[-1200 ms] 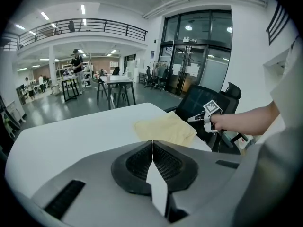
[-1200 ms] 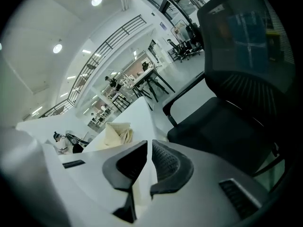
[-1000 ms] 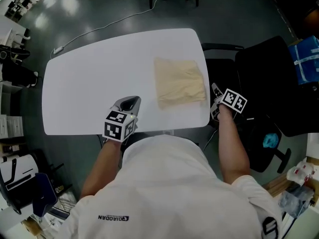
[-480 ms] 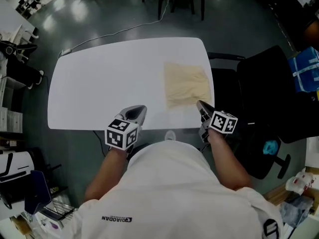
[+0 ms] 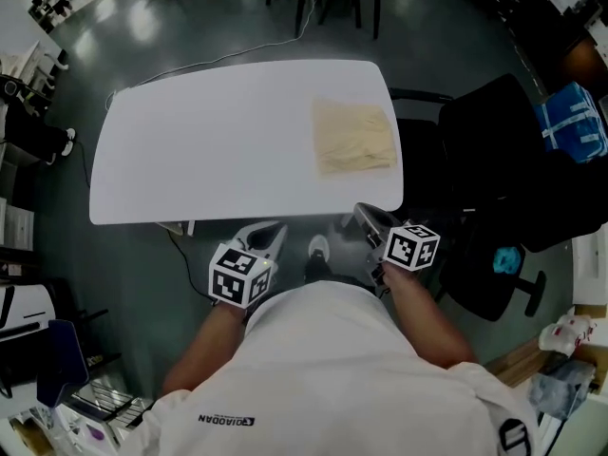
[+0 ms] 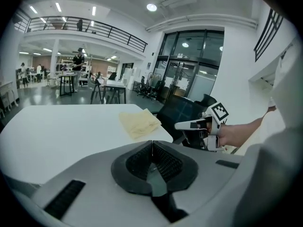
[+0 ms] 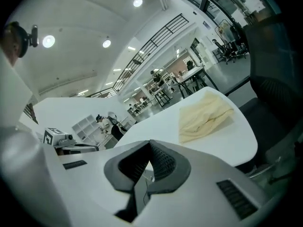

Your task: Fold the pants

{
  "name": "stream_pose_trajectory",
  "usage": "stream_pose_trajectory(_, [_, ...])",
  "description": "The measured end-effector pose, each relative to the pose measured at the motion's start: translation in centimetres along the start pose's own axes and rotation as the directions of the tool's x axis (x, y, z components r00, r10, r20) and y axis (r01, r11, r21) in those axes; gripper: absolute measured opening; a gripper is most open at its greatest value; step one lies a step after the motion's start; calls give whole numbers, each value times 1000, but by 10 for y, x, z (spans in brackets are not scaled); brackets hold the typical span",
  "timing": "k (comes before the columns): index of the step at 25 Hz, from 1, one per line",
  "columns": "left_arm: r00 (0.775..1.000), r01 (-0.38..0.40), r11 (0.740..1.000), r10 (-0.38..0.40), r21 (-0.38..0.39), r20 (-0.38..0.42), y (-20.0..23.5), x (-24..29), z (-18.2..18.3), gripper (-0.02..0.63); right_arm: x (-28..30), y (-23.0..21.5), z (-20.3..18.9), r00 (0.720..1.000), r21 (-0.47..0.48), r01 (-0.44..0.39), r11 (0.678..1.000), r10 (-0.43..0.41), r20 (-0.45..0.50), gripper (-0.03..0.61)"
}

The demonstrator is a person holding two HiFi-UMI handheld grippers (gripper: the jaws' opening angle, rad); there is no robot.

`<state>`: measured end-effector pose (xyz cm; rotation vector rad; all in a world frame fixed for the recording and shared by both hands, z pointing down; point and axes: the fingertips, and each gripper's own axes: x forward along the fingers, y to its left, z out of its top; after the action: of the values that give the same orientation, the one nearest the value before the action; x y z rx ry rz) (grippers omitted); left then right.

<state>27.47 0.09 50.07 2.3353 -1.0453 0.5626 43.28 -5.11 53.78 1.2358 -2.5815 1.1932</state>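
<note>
The beige pants (image 5: 354, 137) lie folded into a small rectangle on the right part of the white table (image 5: 209, 141). Both grippers hang off the table's near edge, close to the person's body and apart from the cloth. My left gripper (image 5: 271, 231) is shut with nothing between its jaws. My right gripper (image 5: 364, 213) is also shut and empty. The left gripper view shows the pants (image 6: 138, 122) ahead on the table and the right gripper (image 6: 182, 125) beside it. In the right gripper view the pants (image 7: 204, 113) lie near the table's corner.
A black office chair (image 5: 494, 160) stands just right of the table, with a blue bag (image 5: 575, 122) beyond it. A cable (image 5: 228, 57) runs over the floor behind the table. The person's shoe (image 5: 318, 248) shows below the table's near edge.
Both grippers have drawn back from the table toward the person's body. The right gripper swung from the table's right edge round to its near side. The pants lie unmoved.
</note>
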Motion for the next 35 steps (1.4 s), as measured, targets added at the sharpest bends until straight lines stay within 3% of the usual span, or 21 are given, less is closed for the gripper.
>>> stream_pose_trajectory(4, [999, 6, 1000, -6, -8, 46, -19, -19, -8, 28, -41, 33, -11, 1000, -35, -18, 999, 18, 0, 18])
stream_pose_trajectory(10, [997, 33, 999, -30, -34, 71, -42, -24, -20, 28, -77, 47, -16, 1000, 3, 6, 1000, -6, 24, 18])
stream_pose_trajectory(18, [996, 53, 999, -53, 6, 74, -78, -4, -8, 28, -124, 57, -9, 999, -149, -2, 989, 10, 53, 18])
stream_pose_trajectory(28, [994, 80, 996, -82, 39, 70, -179, 45, 0, 28, -200, 17, -6, 1000, -240, -9, 971, 14, 22, 18])
stream_pose_trajectory(35, [998, 39, 998, -42, 58, 52, -206, 65, 4, 28, -225, -11, 3, 999, -290, -16, 957, 24, 24, 18])
